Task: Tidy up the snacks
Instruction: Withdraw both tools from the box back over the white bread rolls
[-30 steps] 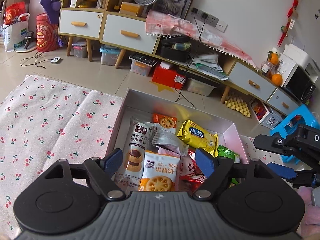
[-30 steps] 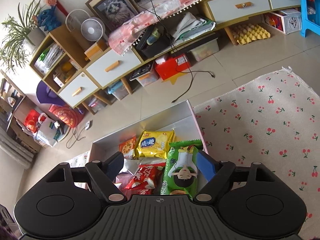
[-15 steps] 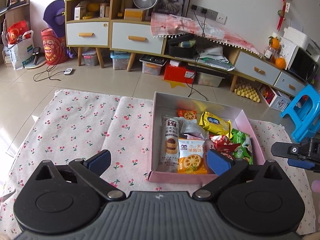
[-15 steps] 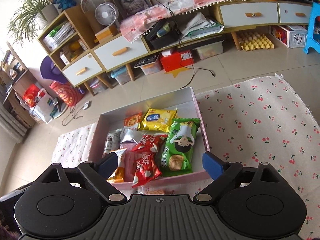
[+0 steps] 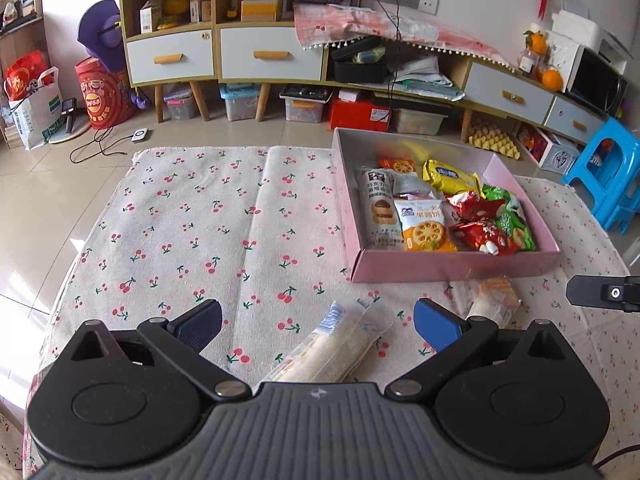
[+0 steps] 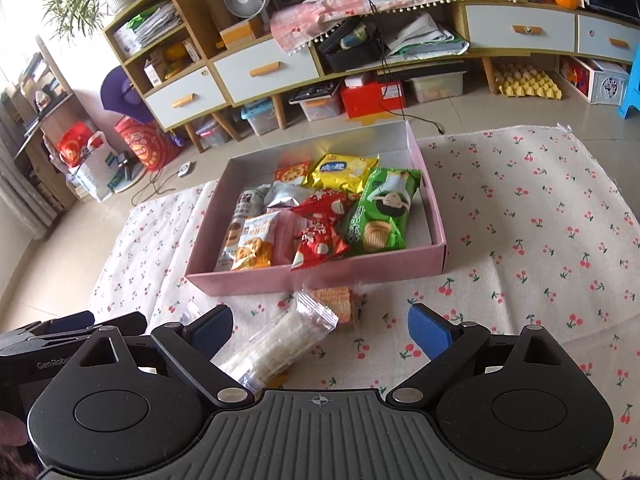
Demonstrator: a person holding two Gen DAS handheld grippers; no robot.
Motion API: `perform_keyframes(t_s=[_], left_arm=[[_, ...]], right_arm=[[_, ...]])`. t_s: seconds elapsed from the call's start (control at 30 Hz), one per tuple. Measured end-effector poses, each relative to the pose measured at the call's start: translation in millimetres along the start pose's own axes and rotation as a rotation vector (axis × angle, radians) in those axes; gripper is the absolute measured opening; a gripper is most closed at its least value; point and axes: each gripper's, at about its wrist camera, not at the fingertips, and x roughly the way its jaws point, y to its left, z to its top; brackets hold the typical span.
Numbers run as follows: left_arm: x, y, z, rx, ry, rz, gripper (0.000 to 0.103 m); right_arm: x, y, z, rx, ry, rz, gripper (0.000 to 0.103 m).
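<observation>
A pink box (image 5: 452, 267) (image 6: 320, 276) on the cherry-print cloth holds several snack packs, among them a green chip pack (image 6: 380, 216), a yellow pack (image 6: 344, 172) and red packs (image 6: 320, 236). In front of the box lie a clear pack of white wafers (image 5: 340, 348) (image 6: 280, 344) and a pack of brown biscuits (image 5: 494, 296) (image 6: 336, 304). My left gripper (image 5: 316, 324) is open and empty above the wafer pack. My right gripper (image 6: 320, 328) is open and empty, near both loose packs.
The cherry-print cloth (image 5: 200, 220) (image 6: 540, 220) covers the surface on both sides of the box. Low cabinets (image 5: 272, 60) with bins under them line the far wall. A blue stool (image 5: 608, 168) stands at the right.
Both grippers have pulled back and up from the box, with their jaws opened wider. The two loose packs in front of the box have come into view.
</observation>
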Motion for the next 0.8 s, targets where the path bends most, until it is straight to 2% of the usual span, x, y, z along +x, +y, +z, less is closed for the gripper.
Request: perform_keyframes(t_s=[0.1, 0.23, 0.47, 0.63, 0.8], left_arm=[[4, 6, -5, 0.019, 0.013, -0.011, 0.102], [8, 10, -11, 0.051, 0.02, -0.033, 0.102], [11, 8, -25, 0.175, 0.037, -0.066, 0.102], [15, 7, -34, 0.246, 0.074, -0.072, 0.099], [18, 5, -38, 0.272, 0.106, -0.079, 0.094]], right_arm=[[8, 5, -8, -0.001, 0.038, -0.028, 0.096], [15, 17, -15, -0.06, 0.039, -0.046, 0.096], [36, 32, -24, -0.082, 0.081, -0.059, 0.096], [49, 38, -27, -0.019, 0.079, -0.014, 0.096], [69, 44, -30, 0.04, 0.101, -0.038, 0.096]])
